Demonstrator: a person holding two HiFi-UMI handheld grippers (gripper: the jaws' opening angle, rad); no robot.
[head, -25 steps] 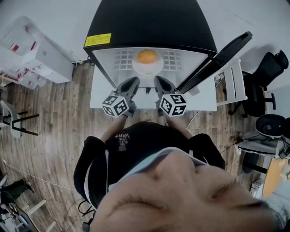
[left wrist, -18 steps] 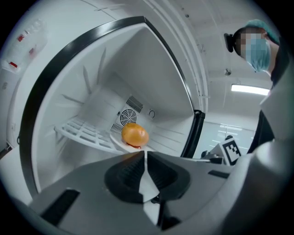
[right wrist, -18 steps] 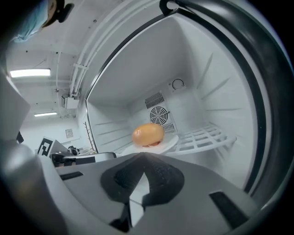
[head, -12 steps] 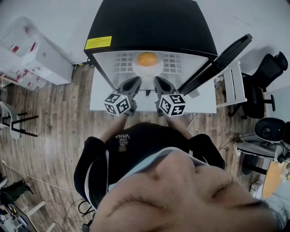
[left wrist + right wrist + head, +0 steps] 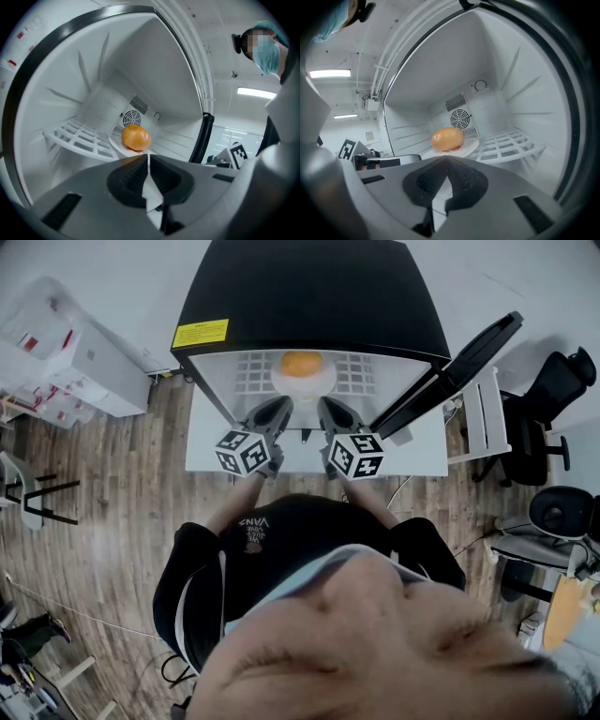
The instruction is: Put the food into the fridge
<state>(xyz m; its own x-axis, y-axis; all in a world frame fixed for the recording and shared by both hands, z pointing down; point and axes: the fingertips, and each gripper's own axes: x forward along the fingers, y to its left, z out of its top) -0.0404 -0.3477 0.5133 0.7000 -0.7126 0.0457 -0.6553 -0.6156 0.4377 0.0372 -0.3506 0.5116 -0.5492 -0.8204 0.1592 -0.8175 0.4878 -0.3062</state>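
Note:
An orange-brown bun [image 5: 300, 363] lies on a white plate [image 5: 323, 381] on the wire shelf [image 5: 249, 373] inside the open black fridge [image 5: 309, 287]. The left gripper view shows the bun [image 5: 136, 137] and plate [image 5: 117, 143] just beyond my left gripper [image 5: 147, 157], whose jaws are shut on nothing. The right gripper view shows the same bun [image 5: 447, 139] and plate [image 5: 469, 147] ahead of my right gripper [image 5: 445, 159], also shut and empty. In the head view the left gripper [image 5: 281, 406] and right gripper [image 5: 326, 405] sit side by side at the fridge mouth, short of the plate.
The fridge door [image 5: 450, 362] stands swung out to the right. The fridge rests on a white table [image 5: 422, 446]. White boxes [image 5: 84, 362] are on the floor to the left, and office chairs [image 5: 553, 390] to the right. A fan grille [image 5: 461, 118] is on the back wall.

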